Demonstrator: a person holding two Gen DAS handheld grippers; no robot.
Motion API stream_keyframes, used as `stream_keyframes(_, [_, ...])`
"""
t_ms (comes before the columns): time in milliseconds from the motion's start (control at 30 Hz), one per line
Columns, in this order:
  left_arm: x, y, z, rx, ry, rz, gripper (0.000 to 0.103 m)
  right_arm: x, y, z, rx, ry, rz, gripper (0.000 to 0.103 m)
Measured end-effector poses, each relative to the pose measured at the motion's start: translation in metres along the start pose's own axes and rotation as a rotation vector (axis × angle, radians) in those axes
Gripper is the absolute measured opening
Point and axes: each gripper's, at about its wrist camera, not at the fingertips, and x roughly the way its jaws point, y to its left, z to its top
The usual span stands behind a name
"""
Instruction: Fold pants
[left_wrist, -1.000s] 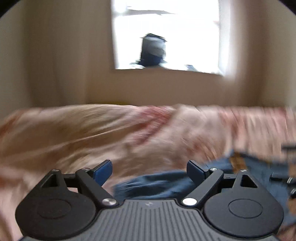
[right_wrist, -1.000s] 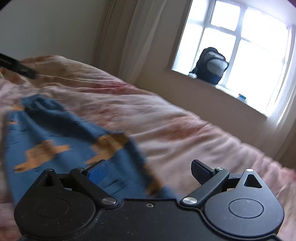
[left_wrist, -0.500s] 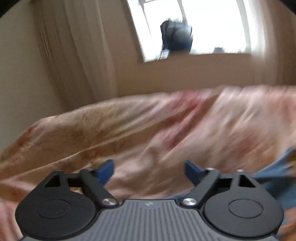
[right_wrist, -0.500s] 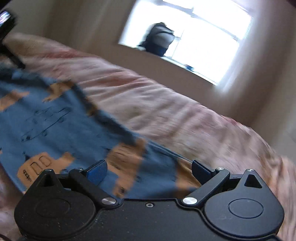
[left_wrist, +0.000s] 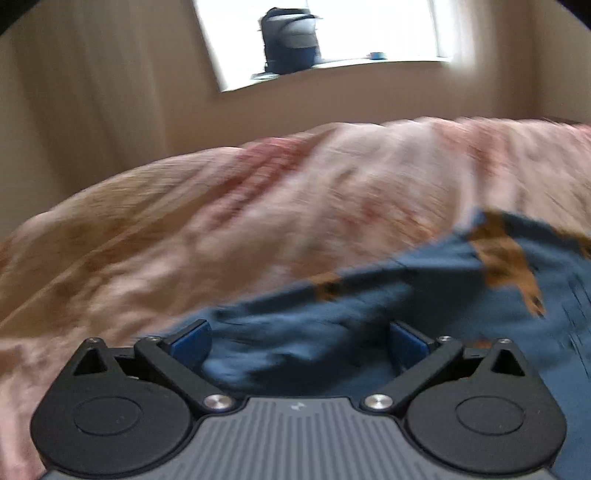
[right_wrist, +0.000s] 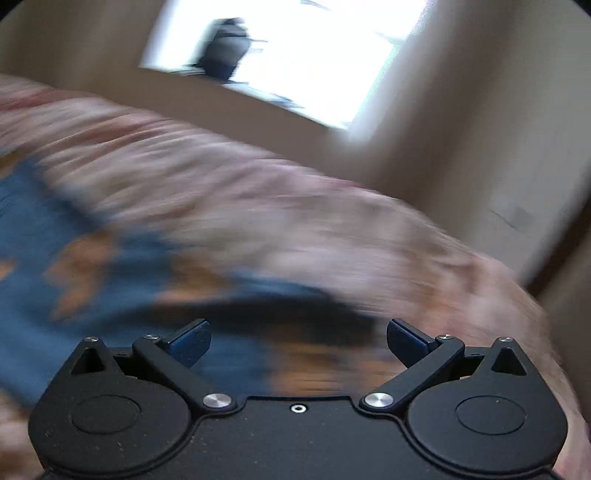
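Left gripper (left_wrist: 298, 341) is spread wide, its jaws having just been opening, with nothing pinched between them. It's tilted down over the pants (left_wrist: 369, 325), and the blue pads (left_wrist: 192, 341) frame a rumpled bit of the fabric without pressing on it. The right gripper (right_wrist: 298, 341) is spread just as wide with nothing in it, angled down over the far end of the same pants (right_wrist: 66, 266).

The pants lie flat-ish on the bedspread (left_wrist: 221, 229). They're soft blue cloth with orange blocky prints, creased and bunched near the left gripper. Honestly both views are smeared with motion blur, the right wrist one much worse, so the prints are just orange blobs there and I can't tell waistband from leg hem. The pants run out of both views at the sides, so the whole shape isn't visible.

Spreading out from the pants, the bedspread is a crinkly pink and tan floral thing, lumpy, filling most of both views. Beyond the pants and the bed edge there's a beige wall with a bright blown-out window (left_wrist: 369, 29), and a dark backpack (left_wrist: 290, 40) sitting on its sill. Pale curtains (left_wrist: 92, 92) hang left of the window.
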Motion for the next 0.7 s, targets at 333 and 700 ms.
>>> stream_keyframes(333, [-0.075, -0.088, 0.103, 0.109, -0.072, -0.266, 0.102, -0.006, -0.110, -0.049, 0.579, 0.082, 0.115, 0.102])
stream_keyframes(700, [-0.101, -0.331, 0.107, 0.491, -0.004, -0.773, 0.102, 0.010, -0.125, -0.091, 0.849, 0.173, 0.413, 0.102])
